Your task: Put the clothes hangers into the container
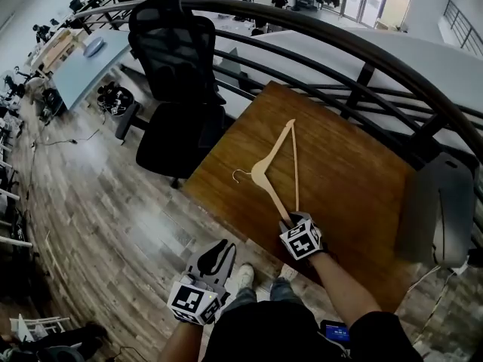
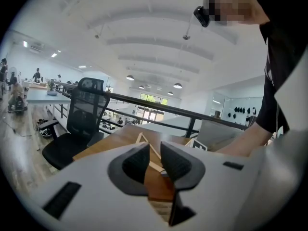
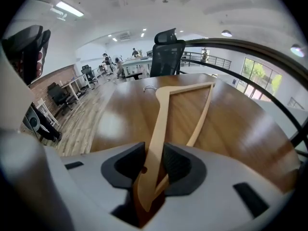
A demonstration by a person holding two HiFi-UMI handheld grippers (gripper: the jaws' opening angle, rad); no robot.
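A wooden clothes hanger point(image 1: 273, 194) lies flat on the brown table point(image 1: 355, 164), its metal hook pointing left. My right gripper point(image 1: 290, 221) is at the hanger's near end. In the right gripper view the hanger's arm point(image 3: 161, 124) runs between the jaws of the right gripper point(image 3: 154, 162), and both pads lie against the wood. My left gripper point(image 1: 219, 251) hangs below the table's near edge, over the floor. In its own view the left gripper point(image 2: 155, 160) shows a narrow gap with nothing in it, and the hanger point(image 2: 144, 141) lies beyond on the table. A grey container point(image 1: 441, 210) stands at the table's right side.
A black office chair point(image 1: 177, 66) stands at the table's far left corner. A dark curved railing point(image 1: 339, 44) runs behind the table. The person's arm point(image 1: 339, 285) reaches over the near edge. Wood floor lies to the left.
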